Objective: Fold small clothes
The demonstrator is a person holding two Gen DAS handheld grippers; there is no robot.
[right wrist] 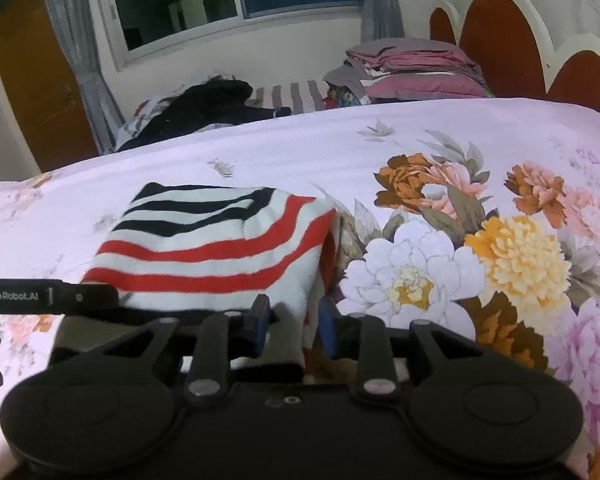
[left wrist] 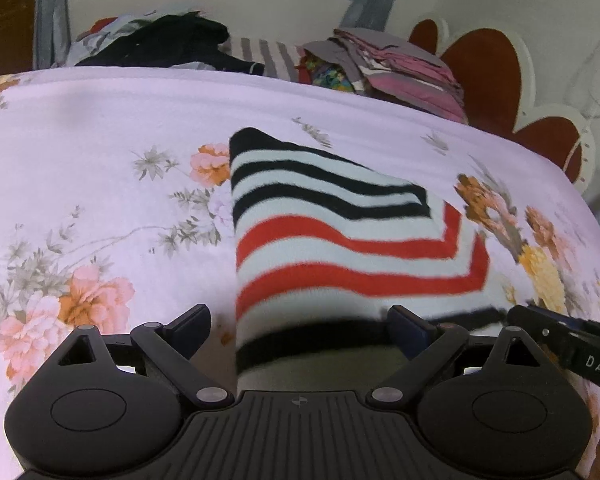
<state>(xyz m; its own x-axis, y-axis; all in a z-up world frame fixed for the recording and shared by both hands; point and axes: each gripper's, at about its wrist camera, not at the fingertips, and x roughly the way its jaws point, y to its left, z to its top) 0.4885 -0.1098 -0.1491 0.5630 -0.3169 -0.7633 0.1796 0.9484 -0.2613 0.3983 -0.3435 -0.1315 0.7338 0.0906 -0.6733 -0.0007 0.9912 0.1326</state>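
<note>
A folded knit garment [left wrist: 340,240] with black, red and white stripes lies flat on the floral bedspread [left wrist: 100,140]. My left gripper [left wrist: 300,324] stands wide open over its near edge, with neither finger touching the cloth. The right wrist view shows the same garment [right wrist: 220,248] ahead and to the left. My right gripper [right wrist: 294,324] is narrowly open around the garment's near right corner, and the cloth hangs loose between the pads. Each view catches part of the other gripper at its side edge.
The bedspread [right wrist: 380,140] stretches to the right with large printed flowers. At the far side are a heap of dark clothes [right wrist: 208,100], a stack of folded pink and grey bedding [right wrist: 420,68] and a red headboard [right wrist: 500,40]. A window and curtains stand behind.
</note>
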